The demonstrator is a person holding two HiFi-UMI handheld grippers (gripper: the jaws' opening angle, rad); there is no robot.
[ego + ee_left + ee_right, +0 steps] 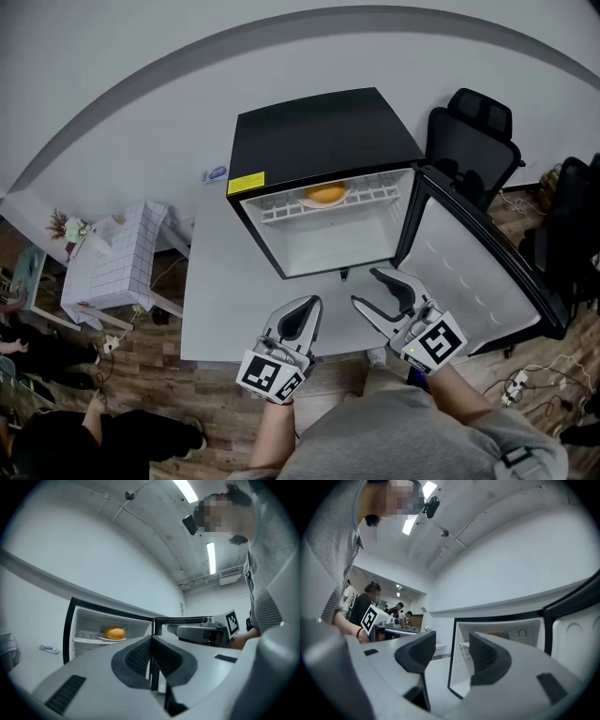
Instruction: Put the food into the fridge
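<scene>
A black mini fridge (319, 131) stands on the grey table (211, 281) with its door (469, 272) swung open to the right. On its wire shelf lies a white plate (306, 202) with an orange-brown bun (325, 194); the left gripper view shows the bun (115, 633) too. My left gripper (309, 305) is shut and empty, held in front of the fridge opening. My right gripper (367, 288) is open beside it, close to the door's inner edge, with nothing between its fingers. In the right gripper view the right gripper (452, 644) frames the fridge's left edge (451, 658).
A small blue-and-white item (217, 173) lies on the table left of the fridge. A black office chair (473, 131) stands behind the door. A white tiled side table (117, 258) stands at the left. Cables and a power strip (520, 382) lie on the wooden floor.
</scene>
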